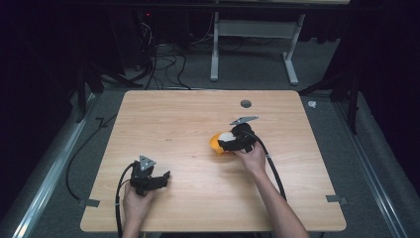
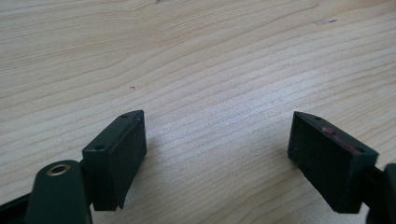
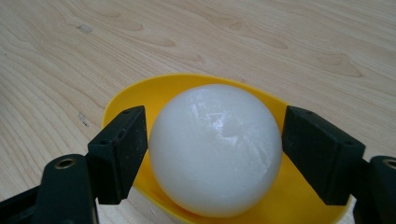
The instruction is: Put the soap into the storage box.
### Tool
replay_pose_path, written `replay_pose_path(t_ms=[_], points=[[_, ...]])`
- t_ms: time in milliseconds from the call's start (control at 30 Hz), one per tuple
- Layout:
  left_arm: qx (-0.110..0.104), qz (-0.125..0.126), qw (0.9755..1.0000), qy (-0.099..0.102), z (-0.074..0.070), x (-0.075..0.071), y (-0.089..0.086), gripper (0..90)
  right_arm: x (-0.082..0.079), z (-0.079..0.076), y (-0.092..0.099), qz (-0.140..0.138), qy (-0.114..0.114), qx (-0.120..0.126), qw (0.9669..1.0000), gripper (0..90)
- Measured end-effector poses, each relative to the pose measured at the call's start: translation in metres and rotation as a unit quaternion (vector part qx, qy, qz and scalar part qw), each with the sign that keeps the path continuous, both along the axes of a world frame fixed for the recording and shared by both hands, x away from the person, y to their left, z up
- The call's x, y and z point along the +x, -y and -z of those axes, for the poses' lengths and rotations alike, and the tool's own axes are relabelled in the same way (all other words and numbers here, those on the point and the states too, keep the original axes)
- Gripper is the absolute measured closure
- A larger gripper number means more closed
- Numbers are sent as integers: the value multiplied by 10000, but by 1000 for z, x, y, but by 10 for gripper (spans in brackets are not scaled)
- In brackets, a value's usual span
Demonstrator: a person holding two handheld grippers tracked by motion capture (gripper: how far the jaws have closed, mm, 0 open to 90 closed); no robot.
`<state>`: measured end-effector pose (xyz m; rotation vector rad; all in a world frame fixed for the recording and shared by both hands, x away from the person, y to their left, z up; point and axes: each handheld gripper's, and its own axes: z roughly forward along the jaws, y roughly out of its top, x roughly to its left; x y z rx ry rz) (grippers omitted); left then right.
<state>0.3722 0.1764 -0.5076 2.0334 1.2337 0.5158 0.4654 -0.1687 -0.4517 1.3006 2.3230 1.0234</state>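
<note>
**White ball sits in the yellow bowl, right claw just letting go or about to take hold**

The square light-wood tabletop (image 1: 188,198) carries everything, standing on grey carpet in a dark room, with a white metal table frame (image 1: 255,44) and a tangle of black cables (image 1: 163,59) on the floor beyond its far edge. A small round grey disc (image 1: 245,103) is set in the wood near the far edge, right of centre.

Right of the tabletop's middle lies a shallow, glossy yellow plastic bowl (image 3: 140,98), and in it rests a smooth, translucent white ball (image 3: 215,149). The right gripper (image 3: 212,151) comes at it from the near-right side, its jaws standing on either side of the ball. They look to sit at the ball's flanks without squeezing; a thin gap shows on the right, and the left pad is at most brushing it. I read that as a loose, open stance, so the bowl carries the ball.

The left gripper (image 2: 217,149) waits near the tabletop's near-left corner, jaws spread wide over bare wood with nothing between them, apparently parked clear of the work.
</note>
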Motion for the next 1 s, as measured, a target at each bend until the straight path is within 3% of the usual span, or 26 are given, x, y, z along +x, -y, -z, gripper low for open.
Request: replay_pose_path(t_ms=[367,1000], points=[[1,0,10000,1,0,0,0,200,-5,-9,7,2,160,87,9998,252],[2,1,10000,0,0,0,0,200,-11,-14,10,14,234,112,9997,257]])
